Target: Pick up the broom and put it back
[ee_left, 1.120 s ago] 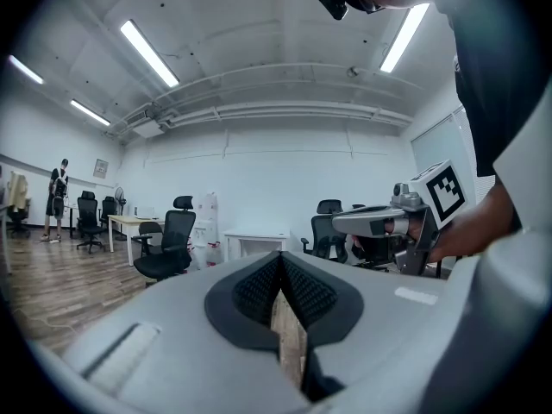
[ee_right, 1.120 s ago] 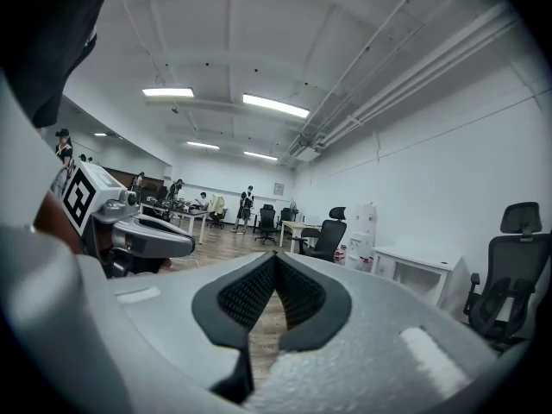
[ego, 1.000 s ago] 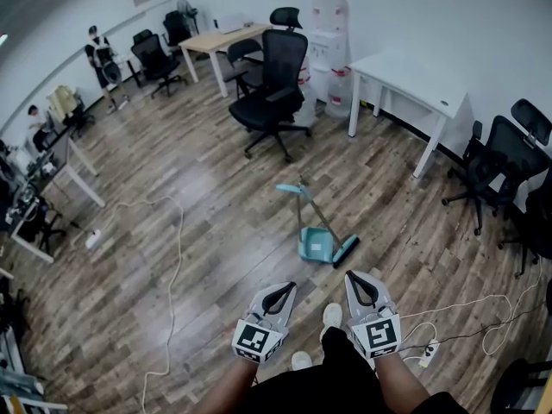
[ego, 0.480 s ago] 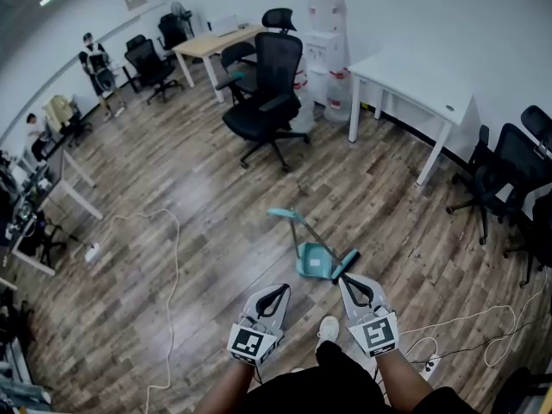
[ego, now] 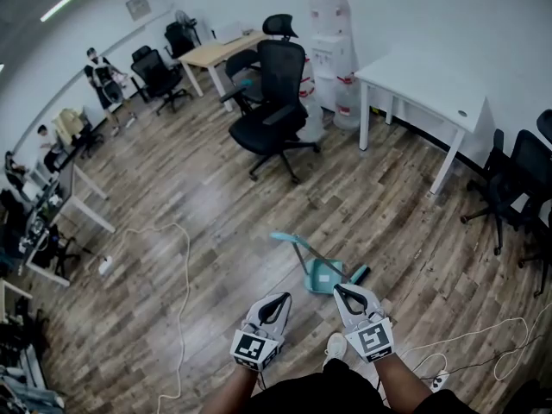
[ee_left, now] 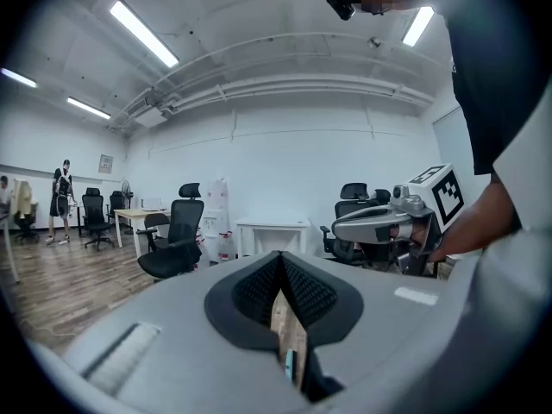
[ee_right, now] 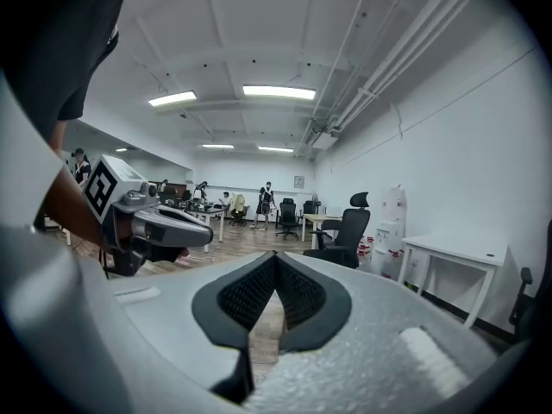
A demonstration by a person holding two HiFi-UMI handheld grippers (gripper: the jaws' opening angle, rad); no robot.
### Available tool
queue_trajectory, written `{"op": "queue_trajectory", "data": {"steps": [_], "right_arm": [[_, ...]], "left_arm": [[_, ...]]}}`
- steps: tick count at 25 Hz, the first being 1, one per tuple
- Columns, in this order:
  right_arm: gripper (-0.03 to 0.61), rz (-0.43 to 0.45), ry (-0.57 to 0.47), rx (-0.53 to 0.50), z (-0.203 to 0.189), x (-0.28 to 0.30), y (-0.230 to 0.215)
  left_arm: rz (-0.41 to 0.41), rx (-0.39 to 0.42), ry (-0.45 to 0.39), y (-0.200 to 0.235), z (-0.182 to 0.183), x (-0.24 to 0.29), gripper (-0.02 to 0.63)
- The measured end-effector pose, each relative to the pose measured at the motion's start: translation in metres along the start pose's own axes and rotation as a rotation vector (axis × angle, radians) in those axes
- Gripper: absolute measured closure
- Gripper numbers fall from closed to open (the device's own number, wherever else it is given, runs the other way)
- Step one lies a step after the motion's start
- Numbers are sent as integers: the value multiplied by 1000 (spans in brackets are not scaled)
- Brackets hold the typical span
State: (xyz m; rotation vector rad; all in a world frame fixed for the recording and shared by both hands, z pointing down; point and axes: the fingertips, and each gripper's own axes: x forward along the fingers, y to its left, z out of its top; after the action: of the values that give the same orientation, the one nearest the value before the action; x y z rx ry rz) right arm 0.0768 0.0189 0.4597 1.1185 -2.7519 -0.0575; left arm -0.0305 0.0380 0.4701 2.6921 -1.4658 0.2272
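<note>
The broom lies on the wooden floor with a teal dustpan [ego: 325, 275]. Its dark bristle head [ego: 358, 276] rests beside the pan, and a thin teal handle [ego: 291, 241] slants up-left. In the head view my right gripper [ego: 338, 288] is shut and empty, its tip just short of the dustpan. My left gripper [ego: 283, 297] is shut and empty too, level with the right one and left of the pan. In the left gripper view the pads [ee_left: 297, 293] meet at the tip, with a teal sliver [ee_left: 288, 365] showing below them. In the right gripper view the pads [ee_right: 293, 293] are together.
A black office chair [ego: 274, 102] stands beyond the broom, with a white table [ego: 423, 80] and water bottles [ego: 332, 24] at the far wall. A white cable [ego: 181, 274] snakes over the floor on the left; a power strip [ego: 438, 378] lies at the right. Black chairs [ego: 517, 179] line the right side.
Both grippers have moved forward across the room, side by side. The broom and dustpan, once well ahead, now lie right at the right gripper's tip.
</note>
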Motion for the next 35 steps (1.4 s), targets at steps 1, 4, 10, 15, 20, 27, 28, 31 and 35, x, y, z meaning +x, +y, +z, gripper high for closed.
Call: {"op": "queue_trajectory", "data": {"steps": [1, 4, 10, 15, 20, 27, 28, 31, 35], "right_arm": [[575, 9, 0, 4, -1, 5, -4], [575, 25, -2, 16, -4, 15, -17], [575, 40, -17, 24, -3, 31, -40], [575, 84, 39, -14, -10, 52, -35], [575, 71, 83, -71, -16, 80, -27], [575, 27, 111, -23, -23, 114, -31], [575, 23, 117, -21, -27, 119, -32], [575, 18, 155, -26, -39, 132, -32], [574, 38, 235, -24, -67, 152, -30]], "left_arm": [[8, -4, 1, 4, 1, 5, 596], [38, -6, 14, 14, 6, 18, 595], [82, 33, 53, 32, 4, 29, 595], [101, -1, 65, 53, -8, 33, 595], [95, -8, 68, 79, -25, 38, 595], [66, -13, 78, 112, -32, 50, 595], [62, -17, 77, 117, -32, 52, 596], [60, -29, 93, 130, -43, 59, 595], [46, -18, 139, 140, -69, 74, 595]]}}
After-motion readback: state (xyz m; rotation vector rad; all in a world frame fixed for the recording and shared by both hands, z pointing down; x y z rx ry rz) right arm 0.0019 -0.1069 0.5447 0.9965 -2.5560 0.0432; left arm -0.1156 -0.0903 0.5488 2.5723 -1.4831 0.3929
